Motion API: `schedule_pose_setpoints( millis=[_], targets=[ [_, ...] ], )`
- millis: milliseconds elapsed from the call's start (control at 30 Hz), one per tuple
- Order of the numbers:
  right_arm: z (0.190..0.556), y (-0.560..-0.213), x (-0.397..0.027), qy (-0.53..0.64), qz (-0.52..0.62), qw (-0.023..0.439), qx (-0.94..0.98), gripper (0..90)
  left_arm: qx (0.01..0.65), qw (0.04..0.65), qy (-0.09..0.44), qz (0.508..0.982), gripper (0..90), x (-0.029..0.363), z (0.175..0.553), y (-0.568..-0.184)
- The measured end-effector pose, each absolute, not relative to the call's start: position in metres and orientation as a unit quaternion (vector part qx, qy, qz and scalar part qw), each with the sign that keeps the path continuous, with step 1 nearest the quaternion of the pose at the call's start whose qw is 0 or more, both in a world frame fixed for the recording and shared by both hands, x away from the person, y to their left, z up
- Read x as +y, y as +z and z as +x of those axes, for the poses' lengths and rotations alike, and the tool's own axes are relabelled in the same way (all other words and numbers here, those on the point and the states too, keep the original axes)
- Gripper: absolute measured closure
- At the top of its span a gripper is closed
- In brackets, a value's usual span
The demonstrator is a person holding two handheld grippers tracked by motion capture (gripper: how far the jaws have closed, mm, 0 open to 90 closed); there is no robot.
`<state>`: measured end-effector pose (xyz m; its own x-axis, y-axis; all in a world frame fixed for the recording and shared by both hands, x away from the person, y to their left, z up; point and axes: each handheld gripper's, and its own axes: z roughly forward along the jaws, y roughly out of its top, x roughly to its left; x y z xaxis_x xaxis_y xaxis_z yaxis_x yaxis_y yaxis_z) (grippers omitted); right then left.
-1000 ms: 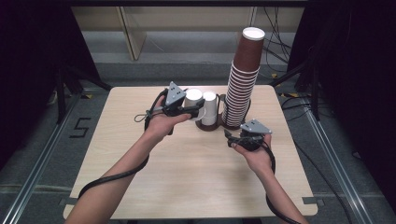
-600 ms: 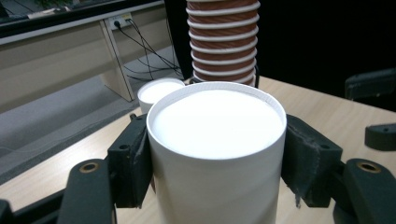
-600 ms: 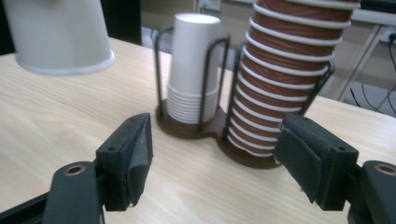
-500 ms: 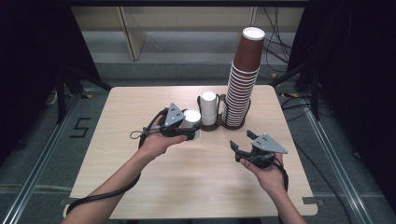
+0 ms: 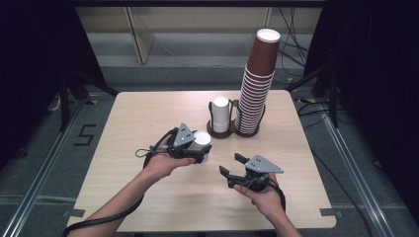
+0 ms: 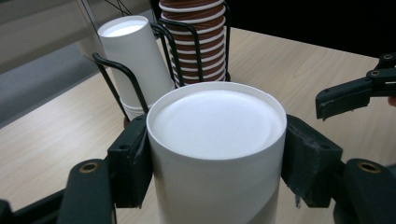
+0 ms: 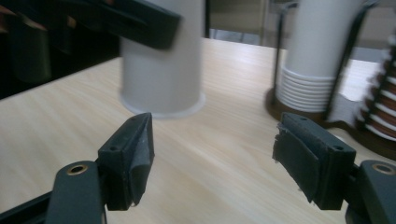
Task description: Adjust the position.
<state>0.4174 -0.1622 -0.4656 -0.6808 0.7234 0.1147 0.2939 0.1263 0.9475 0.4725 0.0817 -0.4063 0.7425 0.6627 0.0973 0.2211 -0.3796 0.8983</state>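
Left claw (image 5: 201, 148) is clamped on a white cup (image 5: 201, 142), one pad on each side of its wall; in the left gripper view the cup (image 6: 217, 154) stands upside down between the pads, its flat base facing up. In the right gripper view its rim (image 7: 162, 108) seems to sit on or just above the table (image 5: 138, 123) (which of the two I cannot tell). It is near the table's middle, in front of the rack (image 5: 221, 129) and apart from it.

Right claw (image 5: 231, 164) holds nothing. Its jaws stand apart with only bare table between them, and they have just been closing a little. It lies just to the right of the held cup, pointing toward it, not touching.

Counted: two claws, one held cup, one black wire rack with two bays. One bay holds a short stack of white cups (image 5: 221, 114), the other a tall, leaning stack of brown cups (image 5: 257, 84). How many cups each stack has I cannot tell.
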Motion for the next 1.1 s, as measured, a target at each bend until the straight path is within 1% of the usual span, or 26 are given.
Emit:
schedule_pose_setpoints(
  millis=[67,100,133,200,233,367,467,533,567,800,833,900,933,1100],
  targets=[
    [0.414,-0.464,-0.157,0.564,0.346,0.191,0.725,28.1,0.278,0.484,0.217,0.801,32.8,0.079,0.47,-0.409],
    [0.412,-0.464,-0.154,0.564,0.354,0.175,0.725,27.6,0.276,0.481,0.211,0.805,32.8,0.078,0.47,-0.41],
    [0.412,-0.464,-0.151,0.564,0.348,0.171,0.73,26.7,0.274,0.481,0.207,0.806,32.8,0.076,0.469,-0.412],
    [0.414,-0.465,-0.147,0.558,0.337,0.175,0.738,25.0,0.271,0.481,0.202,0.809,32.9,0.072,0.47,-0.414],
    [0.414,-0.466,-0.144,0.555,0.347,0.164,0.738,24.0,0.268,0.479,0.201,0.812,32.9,0.071,0.47,-0.415],
    [0.422,-0.469,-0.138,0.548,0.349,0.165,0.742,20.4,0.268,0.489,0.187,0.809,32.8,0.062,0.47,-0.419],
    [0.428,-0.47,-0.134,0.545,0.361,0.154,0.741,19.1,0.264,0.489,0.183,0.811,32.8,0.055,0.47,-0.419],
    [0.433,-0.471,-0.133,0.545,0.359,0.166,0.739,18.8,0.26,0.493,0.179,0.811,32.8,0.05,0.469,-0.42],
    [0.434,-0.471,-0.132,0.544,0.368,0.16,0.737,18.8,0.258,0.492,0.178,0.812,32.8,0.048,0.468,-0.42],
    [0.439,-0.473,-0.133,0.545,0.371,0.162,0.734,21.3,0.255,0.503,0.163,0.81,32.8,0.034,0.464,-0.419],
    [0.44,-0.473,-0.134,0.541,0.368,0.176,0.735,21.6,0.252,0.5,0.167,0.812,32.8,0.032,0.463,-0.419],
    [0.44,-0.473,-0.135,0.544,0.373,0.16,0.734,22.9,0.252,0.502,0.169,0.81,32.5,0.03,0.463,-0.418],
    [0.44,-0.473,-0.136,0.548,0.368,0.167,0.732,23.9,0.254,0.503,0.167,0.809,32.3,0.029,0.463,-0.418],
    [0.438,-0.474,-0.138,0.542,0.376,0.162,0.734,27.6,0.257,0.501,0.163,0.81,31.3,0.028,0.464,-0.42]
  ],
)
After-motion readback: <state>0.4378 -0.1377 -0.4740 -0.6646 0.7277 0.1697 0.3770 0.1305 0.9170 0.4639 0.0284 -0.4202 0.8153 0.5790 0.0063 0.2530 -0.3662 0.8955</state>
